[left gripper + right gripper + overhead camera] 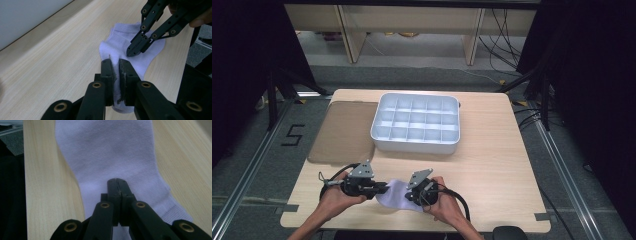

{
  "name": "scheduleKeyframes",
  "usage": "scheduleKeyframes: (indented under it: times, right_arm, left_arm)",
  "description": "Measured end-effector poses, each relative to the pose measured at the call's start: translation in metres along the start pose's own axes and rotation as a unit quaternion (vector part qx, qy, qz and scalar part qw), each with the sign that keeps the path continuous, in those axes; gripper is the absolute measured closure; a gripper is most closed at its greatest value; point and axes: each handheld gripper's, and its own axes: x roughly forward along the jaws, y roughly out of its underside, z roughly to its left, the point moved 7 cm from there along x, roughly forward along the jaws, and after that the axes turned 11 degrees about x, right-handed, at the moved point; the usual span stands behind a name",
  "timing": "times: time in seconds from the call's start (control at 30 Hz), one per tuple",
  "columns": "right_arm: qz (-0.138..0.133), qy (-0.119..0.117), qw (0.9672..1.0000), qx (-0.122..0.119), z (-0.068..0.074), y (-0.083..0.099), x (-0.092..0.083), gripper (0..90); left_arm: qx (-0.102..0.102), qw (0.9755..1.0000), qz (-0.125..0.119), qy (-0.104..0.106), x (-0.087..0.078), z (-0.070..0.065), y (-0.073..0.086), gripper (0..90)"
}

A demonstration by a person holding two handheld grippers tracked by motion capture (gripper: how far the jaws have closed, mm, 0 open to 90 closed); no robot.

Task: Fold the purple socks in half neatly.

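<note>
Where one white sock (396,196) lies, left gripper (116,65) fingers pinch its edge, right gripper (117,185) fingers pressed together, one tray (416,144).

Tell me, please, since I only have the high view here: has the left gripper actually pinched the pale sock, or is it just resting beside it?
Observer: The left gripper has a fold of the sock clamped between its jaws; the left gripper view shows fabric standing in the narrow gap.
Operator: Thank you. And the right one?
Observer: The right gripper has its jaws shut over the sock, with no fold seen between them.
Operator: Which end of the sock is nearest that gripper?
Observer: The ribbed cuff, in the right gripper view.
</note>
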Motion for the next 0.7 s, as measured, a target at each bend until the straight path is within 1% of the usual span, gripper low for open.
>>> scheduleKeyframes:
  times: [0.03,0.07,0.1,0.13,0.17,0.2,0.27,0.3,0.33,0.37,0.4,0.43,0.47,0.5,0.57,0.6,0.63,0.67,0.7]
  right_arm:
    - [0.003,-0.002,1.0000,-0.003,0.000,-0.001,0.000,90.0]
    - [0.001,0.002,1.0000,0.002,0.001,-0.001,0.001,90.0]
    - [-0.001,-0.002,1.0000,-0.003,0.001,-0.002,0.000,90.0]
    - [-0.001,-0.002,1.0000,-0.003,0.001,-0.002,0.000,90.0]
    - [-0.012,0.000,0.9999,0.003,-0.001,-0.004,-0.003,90.0]
    - [-0.012,0.000,0.9999,0.003,-0.001,-0.004,-0.003,90.0]
    - [-0.024,0.010,0.9996,0.008,-0.007,-0.007,-0.006,90.0]
    - [-0.029,0.015,0.9994,0.012,-0.010,-0.009,-0.008,90.0]
    - [-0.032,0.017,0.9993,0.013,-0.013,-0.011,-0.008,90.0]
    - [-0.032,0.019,0.9992,0.013,-0.016,-0.014,-0.009,90.0]
    - [-0.032,0.019,0.9992,0.013,-0.016,-0.014,-0.009,90.0]
    - [-0.033,0.023,0.9991,0.014,-0.018,-0.018,-0.005,90.0]
    - [-0.033,0.023,0.9991,0.014,-0.018,-0.018,-0.005,90.0]
    - [-0.033,0.023,0.9991,0.010,-0.019,-0.020,-0.003,90.0]
    - [-0.029,0.023,0.9993,0.008,-0.019,-0.024,0.004,90.0]
    - [-0.029,0.023,0.9993,0.008,-0.019,-0.024,0.004,90.0]
    - [-0.027,0.023,0.9994,0.005,-0.020,-0.028,0.010,90.0]
    - [-0.027,0.023,0.9994,0.005,-0.020,-0.028,0.010,90.0]
    - [-0.024,0.024,0.9991,0.024,-0.019,-0.028,0.012,90.0]
  left_arm:
    - [0.006,1.0000,0.007,-0.002,-0.001,0.002,0.001,82.4]
    - [-0.004,1.0000,0.005,-0.004,0.000,0.001,0.001,82.4]
    - [0.008,0.9999,0.012,-0.003,-0.001,0.003,0.002,82.4]
    - [-0.001,0.9999,0.011,-0.002,-0.001,0.003,0.002,82.4]
    - [-0.009,0.9999,0.010,0.000,0.000,0.003,0.002,82.4]
    - [-0.005,0.9999,0.011,0.000,-0.001,0.003,0.002,82.4]
    - [-0.003,0.9999,0.012,-0.001,-0.001,0.004,0.001,82.3]
    - [-0.008,0.9999,0.014,-0.001,-0.001,0.003,0.002,82.3]
    - [-0.005,0.9998,0.017,0.000,-0.001,0.003,0.002,82.3]
    - [0.006,0.9997,0.024,0.000,-0.002,0.004,0.003,82.3]
    - [-0.002,0.9998,0.020,0.002,-0.001,0.002,0.002,82.3]
    - [0.000,0.9998,0.022,0.003,-0.002,0.002,0.002,82.3]
    - [0.001,0.9997,0.023,0.002,-0.002,0.003,0.002,82.3]
    - [0.002,0.9996,0.027,-0.001,-0.002,0.004,0.003,82.3]
    - [-0.005,0.9996,0.026,-0.002,-0.001,0.003,0.003,82.2]
    - [-0.003,0.9996,0.029,-0.002,-0.001,0.004,0.003,82.2]
    - [-0.005,0.9996,0.028,-0.001,-0.001,0.004,0.003,82.2]
    - [-0.005,0.9996,0.029,-0.001,-0.001,0.004,0.004,82.2]
    - [-0.008,0.9996,0.027,0.001,-0.001,0.003,0.003,82.2]
